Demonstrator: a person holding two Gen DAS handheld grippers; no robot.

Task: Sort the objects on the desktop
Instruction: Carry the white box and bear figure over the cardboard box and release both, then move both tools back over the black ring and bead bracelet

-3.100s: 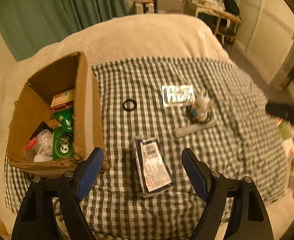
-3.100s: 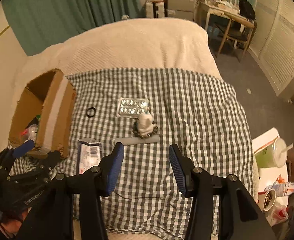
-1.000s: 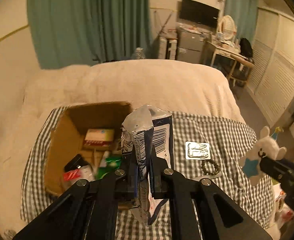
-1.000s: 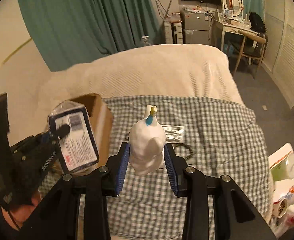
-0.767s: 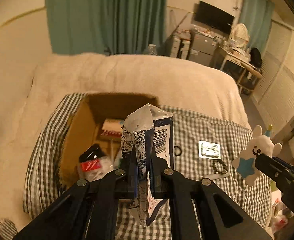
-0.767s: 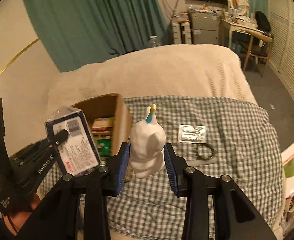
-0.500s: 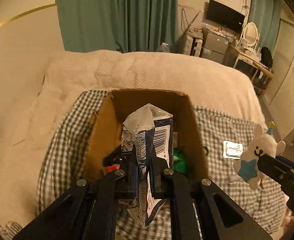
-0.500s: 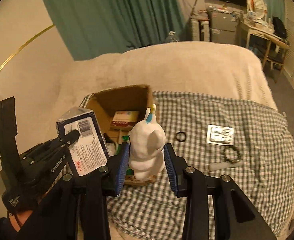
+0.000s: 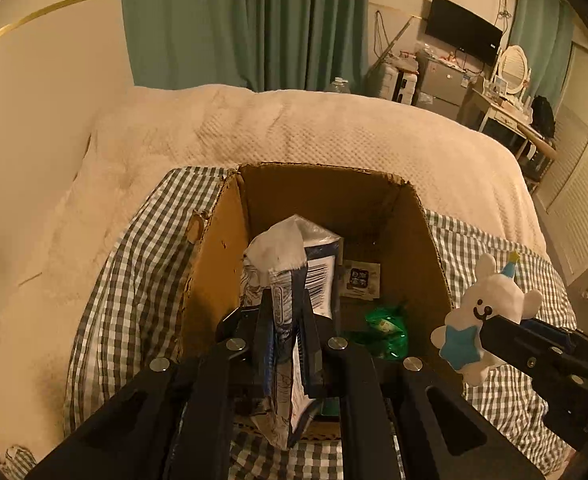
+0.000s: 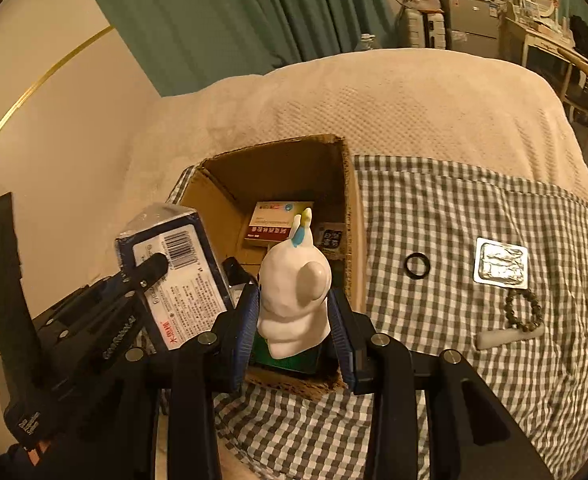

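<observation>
My left gripper (image 9: 283,320) is shut on a dark blue packet with a barcode label (image 9: 289,268) and holds it above the open cardboard box (image 9: 326,192). It also shows in the right wrist view (image 10: 173,272). My right gripper (image 10: 294,320) is shut on a white bunny figure with a blue star (image 10: 294,292), held over the box's near right corner (image 10: 350,240). The bunny figure shows at the right of the left wrist view (image 9: 482,312).
The box holds a red-and-white carton (image 10: 273,224), green packets (image 9: 386,328) and a small sachet (image 9: 360,280). On the checked cloth (image 10: 454,200) right of the box lie a black ring (image 10: 417,266), a foil blister pack (image 10: 501,266), a bead bracelet (image 10: 524,312) and a white stick (image 10: 506,338).
Both grippers picked up their objects from the cloth and carried them left. They now hang over the box, closer than half a second ago.
</observation>
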